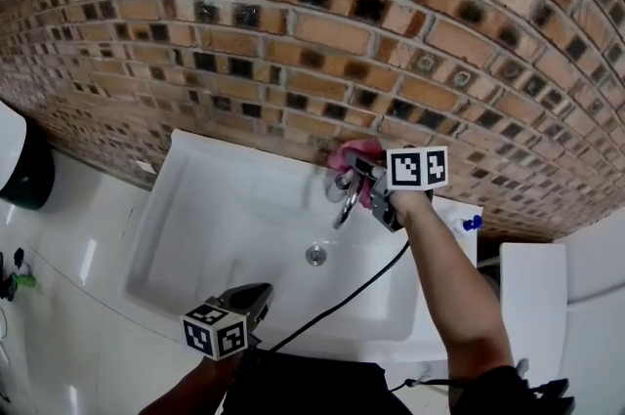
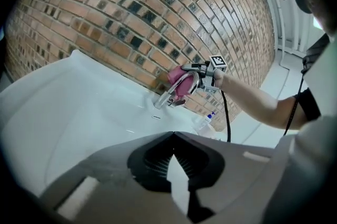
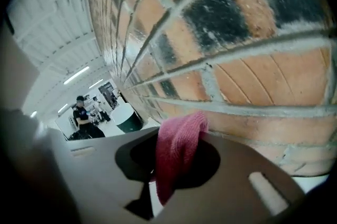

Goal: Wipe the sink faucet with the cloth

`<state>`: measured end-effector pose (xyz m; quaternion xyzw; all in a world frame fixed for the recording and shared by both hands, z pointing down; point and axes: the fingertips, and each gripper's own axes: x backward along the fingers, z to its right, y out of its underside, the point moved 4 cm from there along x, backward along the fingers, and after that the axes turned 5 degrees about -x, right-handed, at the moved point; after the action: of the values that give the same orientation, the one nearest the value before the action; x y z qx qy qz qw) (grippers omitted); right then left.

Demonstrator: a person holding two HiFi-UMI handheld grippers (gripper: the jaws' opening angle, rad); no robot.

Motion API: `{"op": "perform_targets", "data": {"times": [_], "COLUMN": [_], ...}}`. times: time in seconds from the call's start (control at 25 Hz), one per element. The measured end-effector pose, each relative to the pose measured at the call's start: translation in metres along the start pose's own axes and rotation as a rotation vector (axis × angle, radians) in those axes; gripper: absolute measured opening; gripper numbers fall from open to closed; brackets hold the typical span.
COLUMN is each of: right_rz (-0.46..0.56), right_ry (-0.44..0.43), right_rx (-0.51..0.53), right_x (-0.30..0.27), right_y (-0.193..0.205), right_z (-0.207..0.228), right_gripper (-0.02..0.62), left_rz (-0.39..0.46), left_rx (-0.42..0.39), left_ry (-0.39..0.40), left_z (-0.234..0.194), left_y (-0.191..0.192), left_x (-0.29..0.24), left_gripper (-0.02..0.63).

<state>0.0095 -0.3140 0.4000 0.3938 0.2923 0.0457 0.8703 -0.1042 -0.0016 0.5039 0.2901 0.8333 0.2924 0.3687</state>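
Behind the sink stands a big brick wall [image 1: 293, 13]. Under it lies a white surface [image 1: 68, 257], and the white sink [image 1: 215, 218] is set into it. The silver faucet [image 1: 344, 200] stands at the back of the sink, close to the wall, and bends over toward the round drain [image 1: 315, 254]. The right tongs [image 1: 355, 171] are up at the top of the faucet. They are closed tight on the pink cloth [image 1: 359, 151], which pokes out past the tips and sits against the faucet's top, right by the bricks. The left tongs [image 1: 258, 298] hang low over the front edge of the sink, well apart from the faucet. Their tips are together and they hold nothing. A small bottle with a blue cap [image 1: 469, 225] stands on the surface to the right of the faucet.
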Motion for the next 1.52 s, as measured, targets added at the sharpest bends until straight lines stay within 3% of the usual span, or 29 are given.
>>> {"op": "perform_targets", "data": {"times": [0.16,0.4,0.52,0.72,1.0,1.32,1.52], "right_rz": [0.013,0.067,0.121,0.224,0.266,0.315,0.347], "right_ry": [0.036,0.144,0.183,0.209,0.233,0.245,0.231], "right_rx": [0.097,0.363,0.430,0.417,0.470,0.421,0.328], "right_x": [0.008,0.017,0.022,0.032,0.040,0.045,0.045], "right_y": [0.003,0.012,0.018,0.030,0.055,0.085,0.109], "right_z": [-0.015,-0.041,-0.050,-0.064,-0.087,-0.102,-0.106], "right_gripper": [0.054,0.054,0.054,0.054,0.055,0.055,0.055], "left_rz": [-0.004,-0.019,-0.033,-0.056,-0.069,-0.086,-0.100], "left_rx": [-0.011,-0.048,-0.066,-0.088,-0.111,-0.125,-0.137], "left_ry": [0.019,0.048,0.061,0.078,0.111,0.130,0.144], "left_z": [-0.003,-0.010,-0.015,-0.023,-0.030,-0.038,-0.037], "left_y": [0.000,-0.002,-0.001,0.002,0.003,0.009,0.014], "left_x": [0.011,0.026,0.034,0.047,0.058,0.070,0.076], "left_gripper": [0.005,0.004,0.004,0.005,0.005,0.005,0.004]}}
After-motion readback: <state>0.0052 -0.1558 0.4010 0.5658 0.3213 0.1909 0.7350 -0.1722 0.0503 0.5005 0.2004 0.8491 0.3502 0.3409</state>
